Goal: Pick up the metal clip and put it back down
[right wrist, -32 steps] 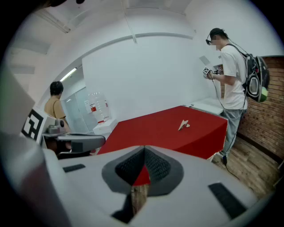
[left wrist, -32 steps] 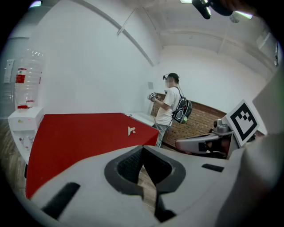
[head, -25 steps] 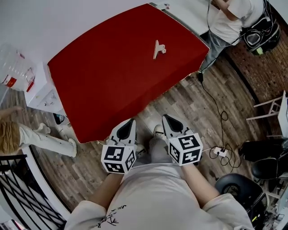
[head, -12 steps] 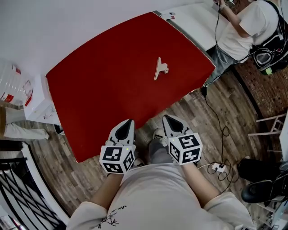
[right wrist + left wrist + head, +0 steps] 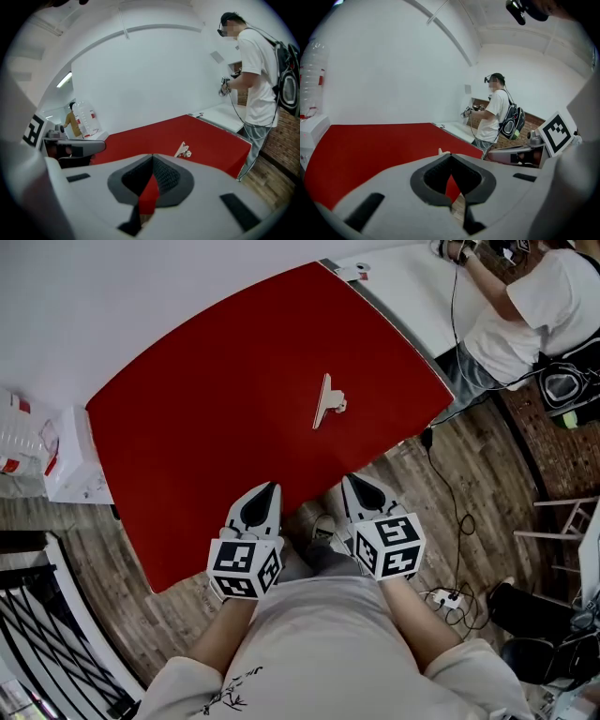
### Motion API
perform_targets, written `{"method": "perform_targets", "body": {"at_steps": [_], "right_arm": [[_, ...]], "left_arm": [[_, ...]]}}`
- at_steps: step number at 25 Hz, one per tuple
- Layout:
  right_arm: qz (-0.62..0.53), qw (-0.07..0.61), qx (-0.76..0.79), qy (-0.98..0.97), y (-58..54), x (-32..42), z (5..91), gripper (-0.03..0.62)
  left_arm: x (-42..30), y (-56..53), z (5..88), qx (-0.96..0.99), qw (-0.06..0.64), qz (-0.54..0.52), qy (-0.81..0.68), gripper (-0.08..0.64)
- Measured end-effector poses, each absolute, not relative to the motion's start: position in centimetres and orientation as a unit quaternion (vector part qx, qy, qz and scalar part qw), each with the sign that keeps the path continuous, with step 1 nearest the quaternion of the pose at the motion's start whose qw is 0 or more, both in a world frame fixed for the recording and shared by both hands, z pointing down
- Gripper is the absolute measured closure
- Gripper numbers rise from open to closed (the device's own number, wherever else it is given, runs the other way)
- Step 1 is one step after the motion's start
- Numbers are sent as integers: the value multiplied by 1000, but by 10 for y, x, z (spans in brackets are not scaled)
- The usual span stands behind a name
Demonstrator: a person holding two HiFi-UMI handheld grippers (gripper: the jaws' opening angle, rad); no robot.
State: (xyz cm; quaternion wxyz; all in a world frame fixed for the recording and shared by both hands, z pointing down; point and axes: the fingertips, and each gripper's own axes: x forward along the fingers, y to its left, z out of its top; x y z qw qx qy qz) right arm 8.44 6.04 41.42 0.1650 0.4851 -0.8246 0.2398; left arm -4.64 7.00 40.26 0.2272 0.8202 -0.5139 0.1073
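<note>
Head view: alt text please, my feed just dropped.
A pale metal clip lies alone near the middle of a red tabletop. The left gripper and right gripper hover shut and empty by the table's near edge, well short of the clip.

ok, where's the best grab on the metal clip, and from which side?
Likely the handles on the right of the metal clip: they stick out clear of its long flat strip, which lies low on the red table. Come from above with the right tool, closing across them.
</note>
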Motion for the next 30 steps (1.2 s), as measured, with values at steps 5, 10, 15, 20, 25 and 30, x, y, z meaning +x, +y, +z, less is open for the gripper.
{"method": "perform_targets", "body": {"at_steps": [5,10,15,20,25,30], "right_arm": [[249,162,486,-822,46,73,411,586],[257,153,506,-809,31,71,410,586],[260,149,518,-801,21,67,411,586],[263,151,526,-795,14,69,414,586],[269,155,534,-786,6,74,421,586],[276,159,537,-781,-8,78,432,586]], "left_arm": [[-52,52,399,824,225,120,-506,555],[-52,33,396,839,214,133,-483,555],[-57,18,397,844,215,134,-473,555],[-55,7,400,848,219,133,-465,555],[-52,-4,407,850,221,137,-458,555],[-51,-20,419,847,223,144,-460,555]]}}
